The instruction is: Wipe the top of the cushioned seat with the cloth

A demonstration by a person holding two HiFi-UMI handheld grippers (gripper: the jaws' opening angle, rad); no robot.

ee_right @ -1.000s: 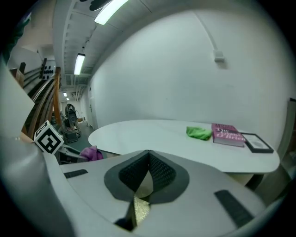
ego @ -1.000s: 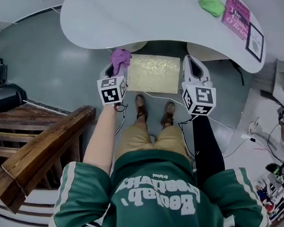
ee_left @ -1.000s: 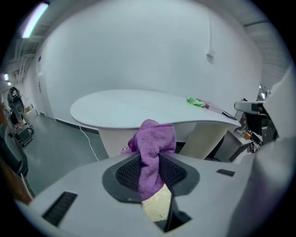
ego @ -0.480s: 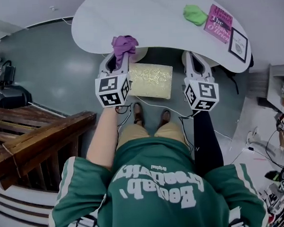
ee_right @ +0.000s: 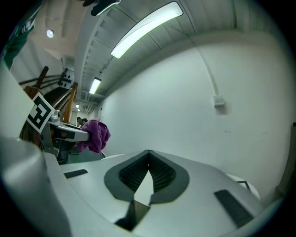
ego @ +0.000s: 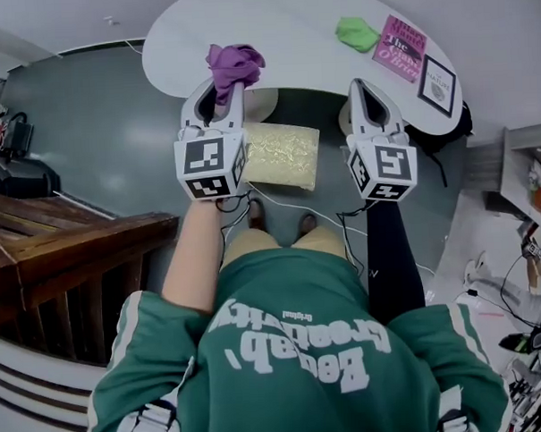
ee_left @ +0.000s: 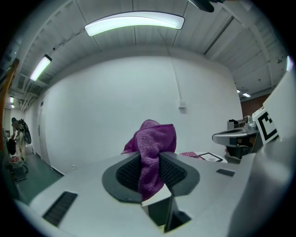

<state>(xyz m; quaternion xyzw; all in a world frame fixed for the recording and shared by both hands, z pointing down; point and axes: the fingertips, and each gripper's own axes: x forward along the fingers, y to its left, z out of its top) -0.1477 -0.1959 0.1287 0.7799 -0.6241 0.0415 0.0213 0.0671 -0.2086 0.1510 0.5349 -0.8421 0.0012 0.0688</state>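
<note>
My left claw (ego: 220, 92) pinches the crumpled purple terry cloth (ego: 234, 64), held well above the pale gold cushioned seat (ego: 281, 155). My right claw (ego: 364, 86) is pressed together, empty.

Print on shirt (ego: 295, 357) and pink book (ego: 399, 48) is illegible.

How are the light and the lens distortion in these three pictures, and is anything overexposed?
Head view: even, soft light without hard shadows; the wide lens bows straight lines near the edges. Left gripper view: strong fisheye with black corners; the ceiling lamp is overexposed, yet the purple cloth is sharp. Right gripper view: the same fisheye; the light strip glares white.
</note>
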